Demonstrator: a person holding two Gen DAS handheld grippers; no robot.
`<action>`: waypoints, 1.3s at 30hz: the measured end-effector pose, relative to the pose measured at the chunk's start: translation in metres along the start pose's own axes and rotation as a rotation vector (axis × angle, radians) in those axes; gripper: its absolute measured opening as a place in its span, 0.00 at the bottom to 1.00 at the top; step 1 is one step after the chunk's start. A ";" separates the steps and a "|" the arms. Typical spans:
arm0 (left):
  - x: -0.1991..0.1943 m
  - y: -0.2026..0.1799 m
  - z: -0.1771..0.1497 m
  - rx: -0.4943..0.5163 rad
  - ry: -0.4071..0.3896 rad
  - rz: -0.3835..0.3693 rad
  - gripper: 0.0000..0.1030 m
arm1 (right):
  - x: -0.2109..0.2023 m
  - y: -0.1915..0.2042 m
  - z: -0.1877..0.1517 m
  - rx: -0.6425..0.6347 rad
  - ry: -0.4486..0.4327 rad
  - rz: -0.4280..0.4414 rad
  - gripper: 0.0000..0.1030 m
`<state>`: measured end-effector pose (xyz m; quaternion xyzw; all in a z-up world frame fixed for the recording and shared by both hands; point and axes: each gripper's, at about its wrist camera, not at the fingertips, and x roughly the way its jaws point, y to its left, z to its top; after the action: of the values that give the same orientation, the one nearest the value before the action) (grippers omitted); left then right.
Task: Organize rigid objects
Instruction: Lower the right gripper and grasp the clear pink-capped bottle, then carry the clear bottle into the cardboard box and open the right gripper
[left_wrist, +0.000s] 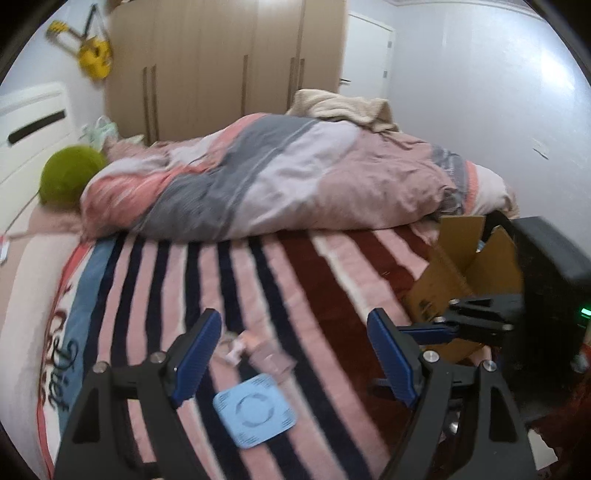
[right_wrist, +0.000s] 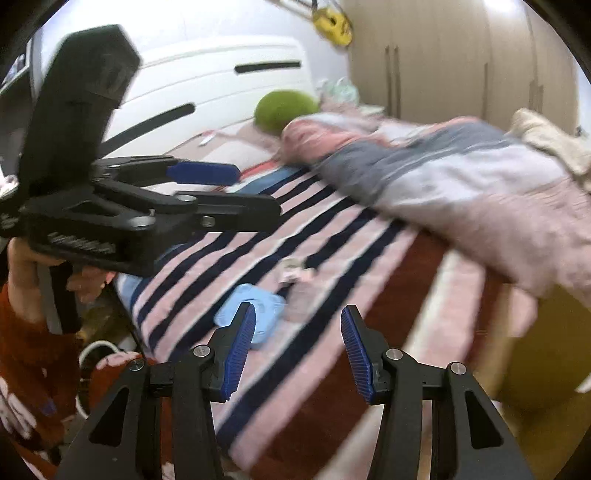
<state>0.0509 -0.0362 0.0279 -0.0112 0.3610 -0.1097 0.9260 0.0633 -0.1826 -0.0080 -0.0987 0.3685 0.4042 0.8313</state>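
Right now both grippers hang over the bed (left_wrist: 280, 266), which is covered by a striped blanket (left_wrist: 229, 288) in pink, navy and dark red. The left gripper (left_wrist: 291, 354) has its blue fingers (left_wrist: 197, 350) spread wide with nothing between them. Just below the gap, toward six o'clock in the left wrist view, a light blue square pad (left_wrist: 255, 411) with a ring pattern lies flat on the blanket. Just above it, at about twelve o'clock from the pad, sits a small clear plastic piece (left_wrist: 271, 360) next to a little pink-and-white wrapper (left_wrist: 234, 349); both are too blurred to name more closely.

The right gripper (right_wrist: 297, 354) is also spread and holds nothing. From its camera the blue pad (right_wrist: 255, 308) lies at about eleven o'clock of the finger gap, partly behind the left-hand finger (right_wrist: 238, 354).

An open cardboard box (left_wrist: 465, 266) stands on the bed at three o'clock in the left view, touching the right gripper's dark body. A rumpled duvet (left_wrist: 295, 177) in pink, grey and lilac is heaped across the far half of the bed, with a green round cushion (left_wrist: 70, 177) at its nine o'clock side. Beyond stand a tan wardrobe (left_wrist: 221, 66) and a yellow toy guitar (left_wrist: 94, 55) on the wall.
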 end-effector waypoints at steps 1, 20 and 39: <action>0.000 0.006 -0.004 -0.011 0.002 0.005 0.76 | 0.013 0.002 0.001 0.016 0.016 0.018 0.43; 0.023 0.068 -0.056 -0.144 0.066 0.003 0.77 | 0.161 -0.046 -0.012 0.193 0.142 0.031 0.24; 0.024 -0.049 0.013 -0.074 0.014 -0.381 0.54 | -0.039 0.006 -0.004 -0.053 -0.170 -0.071 0.22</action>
<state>0.0666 -0.0895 0.0264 -0.1128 0.3624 -0.2697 0.8850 0.0411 -0.2044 0.0167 -0.0993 0.2822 0.3911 0.8704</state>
